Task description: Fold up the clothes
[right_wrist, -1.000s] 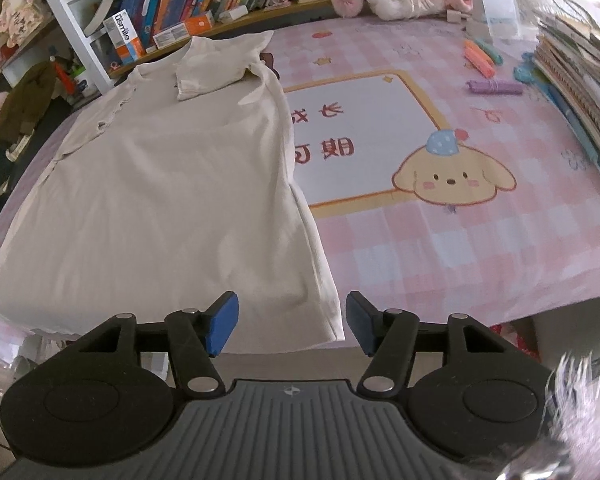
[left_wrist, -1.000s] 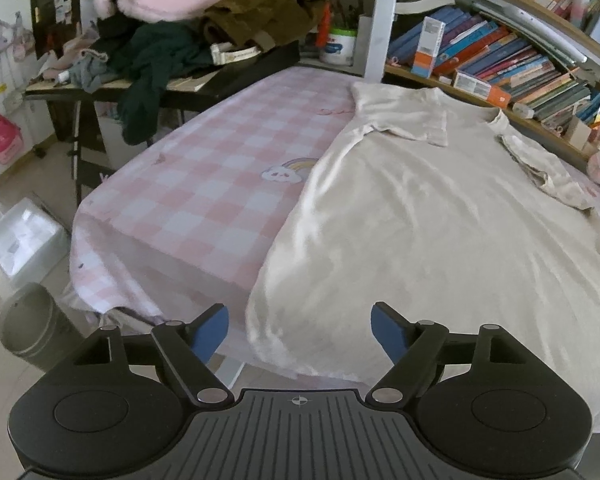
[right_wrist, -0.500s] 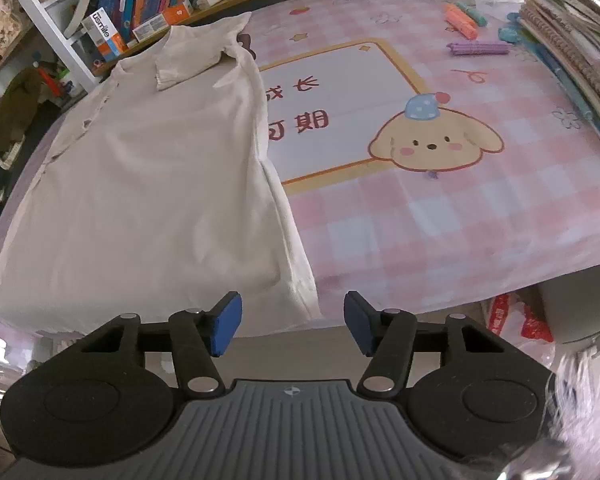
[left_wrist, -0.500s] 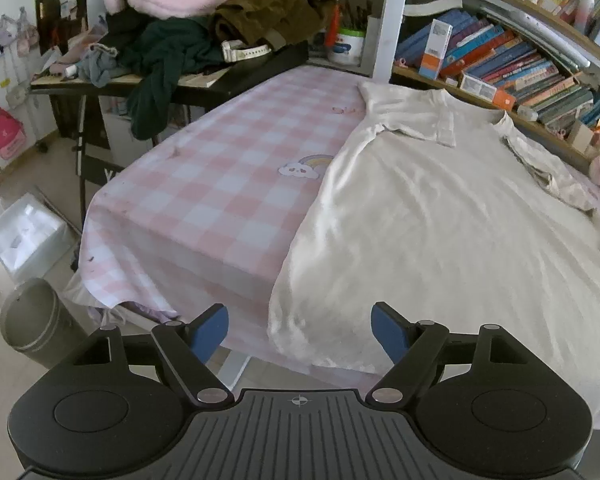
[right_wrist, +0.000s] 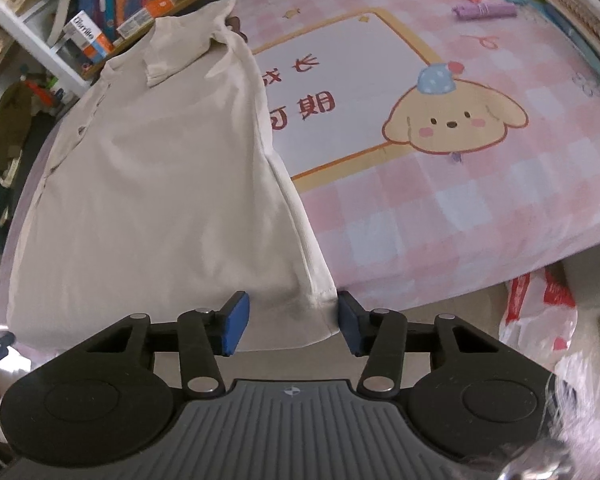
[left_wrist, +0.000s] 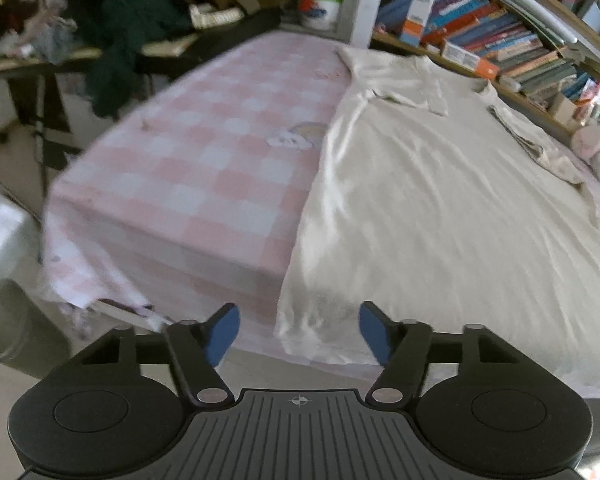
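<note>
Left view, blur: clutter on the side desk [left_wrist: 100, 52] at 11 o'clock is smeared.
Left gripper [left_wrist: 299, 330]: jaws apart, empty, at the hem corner of the cream shirt [left_wrist: 440, 200].
Surface: pink checked sheet [left_wrist: 204, 184], soft, draped over the edge.
Right view, cut-off: book stack [right_wrist: 580, 4] at 2 o'clock runs out of frame.
Right gripper [right_wrist: 293, 323]: jaws apart, bracketing the other hem corner of the cream shirt [right_wrist: 160, 184], unclamped.
Room: bookshelf [right_wrist: 112, 12] at 11 o'clock.
</note>
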The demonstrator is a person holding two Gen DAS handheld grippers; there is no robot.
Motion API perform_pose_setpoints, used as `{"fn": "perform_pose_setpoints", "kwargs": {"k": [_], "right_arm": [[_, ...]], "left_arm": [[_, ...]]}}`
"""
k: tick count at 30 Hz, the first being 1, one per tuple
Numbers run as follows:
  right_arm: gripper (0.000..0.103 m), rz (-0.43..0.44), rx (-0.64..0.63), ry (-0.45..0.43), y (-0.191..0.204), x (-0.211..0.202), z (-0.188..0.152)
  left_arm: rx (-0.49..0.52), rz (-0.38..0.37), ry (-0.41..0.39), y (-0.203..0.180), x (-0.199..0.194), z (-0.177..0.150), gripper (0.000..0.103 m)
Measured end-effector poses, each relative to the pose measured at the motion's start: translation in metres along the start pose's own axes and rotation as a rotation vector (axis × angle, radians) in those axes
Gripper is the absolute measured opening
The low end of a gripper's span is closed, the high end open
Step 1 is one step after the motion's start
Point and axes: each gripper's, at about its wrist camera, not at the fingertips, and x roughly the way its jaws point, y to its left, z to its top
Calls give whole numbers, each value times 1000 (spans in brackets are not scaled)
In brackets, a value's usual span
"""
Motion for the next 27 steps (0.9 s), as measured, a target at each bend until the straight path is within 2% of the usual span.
{"fn": "perform_pose_setpoints", "kwargs": {"k": [4, 9, 17, 19, 22, 23, 24, 25, 26, 27], "right_arm": [[46, -3, -5, 26, 0, 0, 4], [46, -10, -9, 42, 1, 0, 5], [46, 29, 69, 80, -8, 4, 12], [46, 45, 95, 87, -11, 5, 12], [45, 68, 121, 93, -15, 5, 12], [39, 83, 126, 96, -16, 4, 12], [35, 98, 131, 99, -17, 4, 11], [26, 113, 132, 103, -16, 3, 11], [15, 129, 123, 106, -15, 2, 10], [10, 137, 107, 106, -13, 1, 9]], "left_arm": [[17, -82, 26, 10, 10, -1, 54], [34, -147, 48, 19, 19, 3, 54], [57, -241, 80, 32, 32, 9, 53], [56, -247, 81, 33, 31, 8, 42], [54, -258, 83, 35, 29, 7, 38], [54, -261, 83, 36, 28, 6, 34], [53, -264, 84, 36, 27, 6, 23], [53, -268, 84, 37, 27, 6, 14], [52, -271, 85, 38, 26, 5, 10], [52, -274, 85, 38, 26, 5, 4]]}}
